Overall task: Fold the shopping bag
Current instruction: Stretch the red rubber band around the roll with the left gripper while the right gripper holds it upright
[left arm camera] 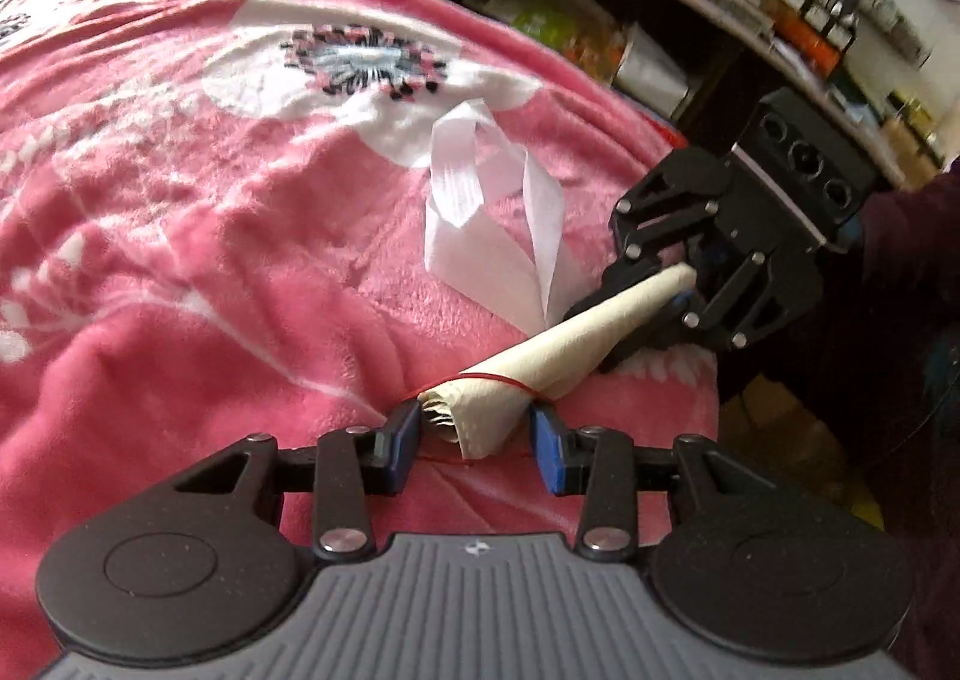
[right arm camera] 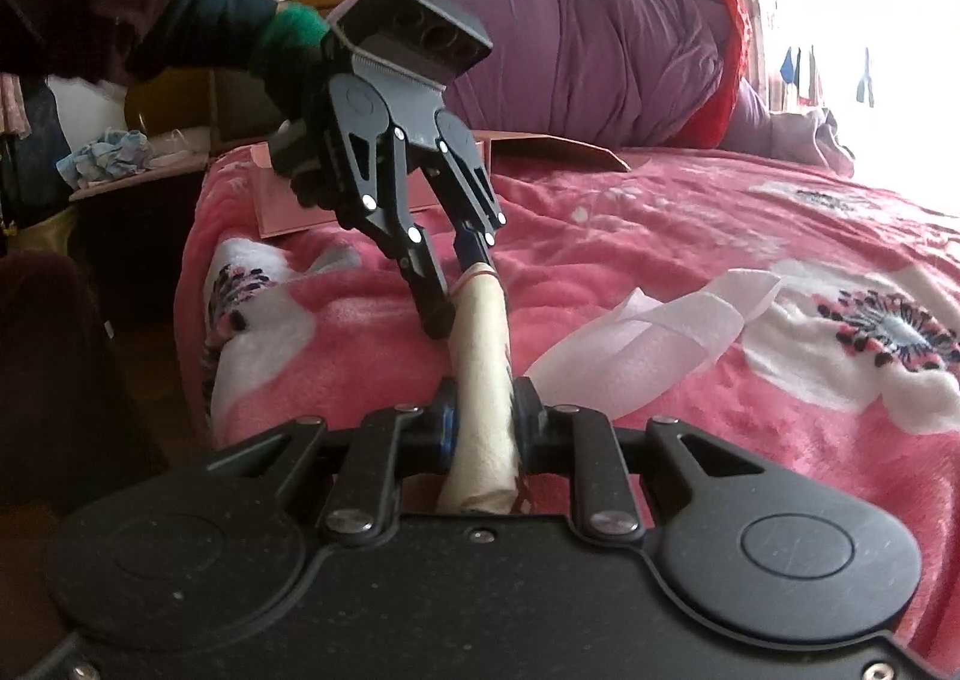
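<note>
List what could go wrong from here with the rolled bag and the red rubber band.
1. The red rubber band is stretched over the left gripper fingertips around the end of the rolled bag; it may snap off the tips instead of seating.
2. The right gripper clamps only the other end, so the roll could loosen in between.
3. The white handles lie loose on the pink blanket, outside the roll, and may stay unbundled.

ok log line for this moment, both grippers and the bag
left gripper: open, stretching red rubber band round roll end | right gripper: shut on rolled bag | handles: loose on blanket
</note>
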Motion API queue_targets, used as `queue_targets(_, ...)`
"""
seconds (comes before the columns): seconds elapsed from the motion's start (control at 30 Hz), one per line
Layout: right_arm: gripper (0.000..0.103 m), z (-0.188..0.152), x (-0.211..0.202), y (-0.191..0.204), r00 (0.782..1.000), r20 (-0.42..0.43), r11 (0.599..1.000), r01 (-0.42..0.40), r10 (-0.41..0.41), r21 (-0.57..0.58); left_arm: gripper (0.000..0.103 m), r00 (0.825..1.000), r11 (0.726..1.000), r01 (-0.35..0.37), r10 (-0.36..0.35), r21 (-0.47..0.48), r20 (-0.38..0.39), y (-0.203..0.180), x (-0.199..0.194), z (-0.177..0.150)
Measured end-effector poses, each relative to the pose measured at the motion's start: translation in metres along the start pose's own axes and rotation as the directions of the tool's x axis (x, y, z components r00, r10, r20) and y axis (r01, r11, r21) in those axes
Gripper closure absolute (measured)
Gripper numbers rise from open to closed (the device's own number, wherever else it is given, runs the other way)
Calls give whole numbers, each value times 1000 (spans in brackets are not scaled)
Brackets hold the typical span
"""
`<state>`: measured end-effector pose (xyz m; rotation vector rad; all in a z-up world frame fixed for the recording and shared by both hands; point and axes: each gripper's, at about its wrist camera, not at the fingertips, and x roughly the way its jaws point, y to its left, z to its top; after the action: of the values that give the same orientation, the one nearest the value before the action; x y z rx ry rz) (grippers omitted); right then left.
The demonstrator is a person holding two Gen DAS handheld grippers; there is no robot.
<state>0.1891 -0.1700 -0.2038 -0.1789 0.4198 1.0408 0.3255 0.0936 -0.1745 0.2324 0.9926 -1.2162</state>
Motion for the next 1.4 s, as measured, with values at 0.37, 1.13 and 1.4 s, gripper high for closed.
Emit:
queue_targets(0.37,85,0,-8,2,999,30,1000,-16,17,-10,67,992,984,-49,67,173,-105,-41,-18,35)
queue_targets(1.13,83,-2,-40,3,991,128,999,-47,46,2,69,663,556,-193,682,809,-310,-238,52,126)
queue_targets(1.4,83,-19,-50,18,982,176,993,-41,60,-112,68,763,700,-137,526,701,-377,-209,40,139)
